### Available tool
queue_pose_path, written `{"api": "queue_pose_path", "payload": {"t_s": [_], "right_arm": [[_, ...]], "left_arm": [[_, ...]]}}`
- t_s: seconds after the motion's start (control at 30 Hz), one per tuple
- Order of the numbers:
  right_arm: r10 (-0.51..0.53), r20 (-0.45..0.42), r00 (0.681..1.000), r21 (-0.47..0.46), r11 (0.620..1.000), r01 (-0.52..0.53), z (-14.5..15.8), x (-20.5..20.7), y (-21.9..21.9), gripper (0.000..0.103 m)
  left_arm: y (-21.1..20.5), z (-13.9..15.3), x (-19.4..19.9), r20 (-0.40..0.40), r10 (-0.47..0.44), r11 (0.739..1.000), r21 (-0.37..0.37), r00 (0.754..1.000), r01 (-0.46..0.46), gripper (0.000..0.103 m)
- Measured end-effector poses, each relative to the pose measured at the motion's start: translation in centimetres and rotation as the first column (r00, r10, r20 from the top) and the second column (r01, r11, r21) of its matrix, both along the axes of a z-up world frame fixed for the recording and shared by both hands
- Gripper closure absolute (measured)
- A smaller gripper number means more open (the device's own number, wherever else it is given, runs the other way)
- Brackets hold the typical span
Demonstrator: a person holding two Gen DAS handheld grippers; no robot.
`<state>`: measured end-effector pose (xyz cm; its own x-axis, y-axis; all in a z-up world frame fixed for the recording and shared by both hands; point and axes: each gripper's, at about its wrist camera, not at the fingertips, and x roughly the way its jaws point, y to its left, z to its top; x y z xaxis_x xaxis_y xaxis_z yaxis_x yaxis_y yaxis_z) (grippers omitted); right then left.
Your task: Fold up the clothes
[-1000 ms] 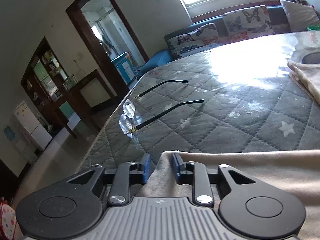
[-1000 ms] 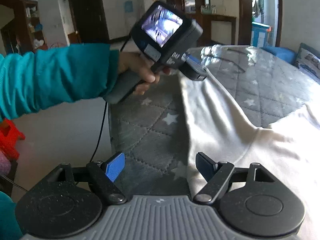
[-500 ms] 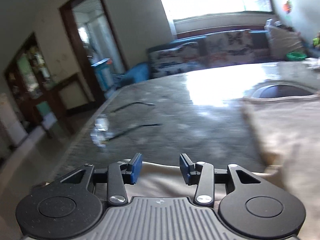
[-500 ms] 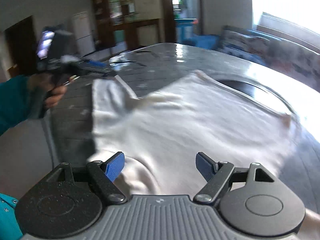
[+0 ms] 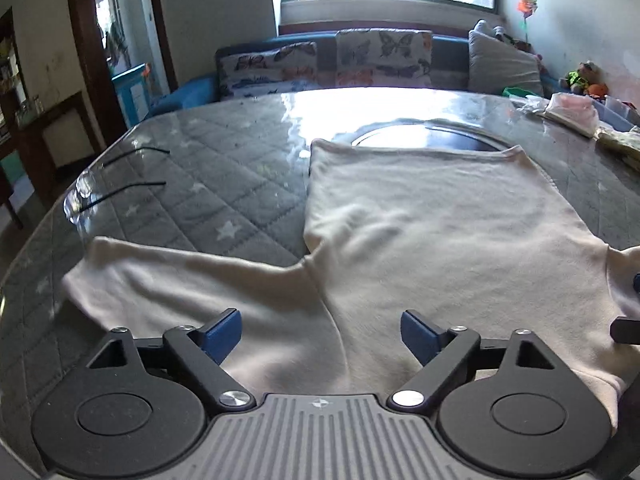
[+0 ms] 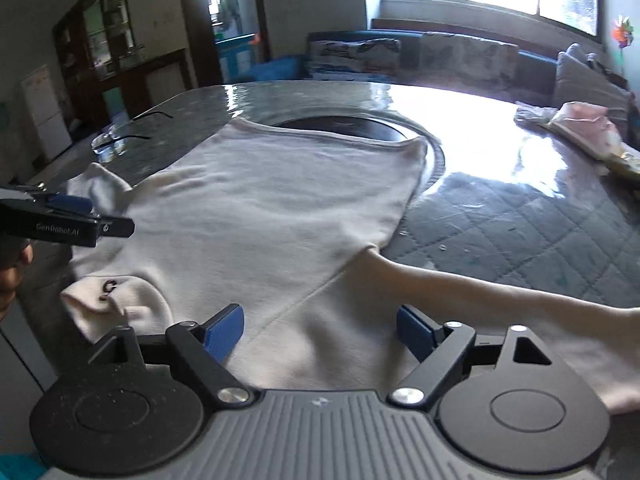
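Cream top spread flat on the quilted table, both tongs spread wide over its near edge.

The top (image 5: 432, 232) runs body-long away from the person, hem far, sleeves out left and right. The left gripper (image 5: 321, 330) sits near the left sleeve (image 5: 180, 280), the right gripper (image 6: 320, 330) near the right sleeve (image 6: 500, 292); each pinches nothing, and whether they touch the cloth is unclear. Glasses (image 5: 104, 192) lie far left.
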<state>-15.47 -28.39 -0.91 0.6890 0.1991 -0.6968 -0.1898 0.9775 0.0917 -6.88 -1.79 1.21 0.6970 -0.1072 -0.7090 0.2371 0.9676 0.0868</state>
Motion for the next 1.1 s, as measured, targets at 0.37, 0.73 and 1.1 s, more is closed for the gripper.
{"api": "queue_pose_path", "payload": {"t_s": [0.37,0.73,1.1], "right_arm": [[-0.032,0.003,0.999,-0.046,0.998,0.032,-0.7,-0.1,1.3,0.002],[-0.057,0.023,0.998,-0.075,0.995,0.058,-1.1,-0.1,2.3,0.000],[-0.073,0.031,0.997,-0.079,0.994,0.075,-1.3,-0.1,2.5,0.000]], "left_arm": [[-0.5,-0.9,-0.1,-0.047,0.036,0.999,-0.021,0.998,-0.037,0.000],[-0.1,-0.9,0.0,-0.066,0.063,0.996,-0.057,0.996,-0.067,0.000],[-0.2,-0.9,-0.1,-0.063,0.071,0.996,-0.055,0.996,-0.074,0.000]]}}
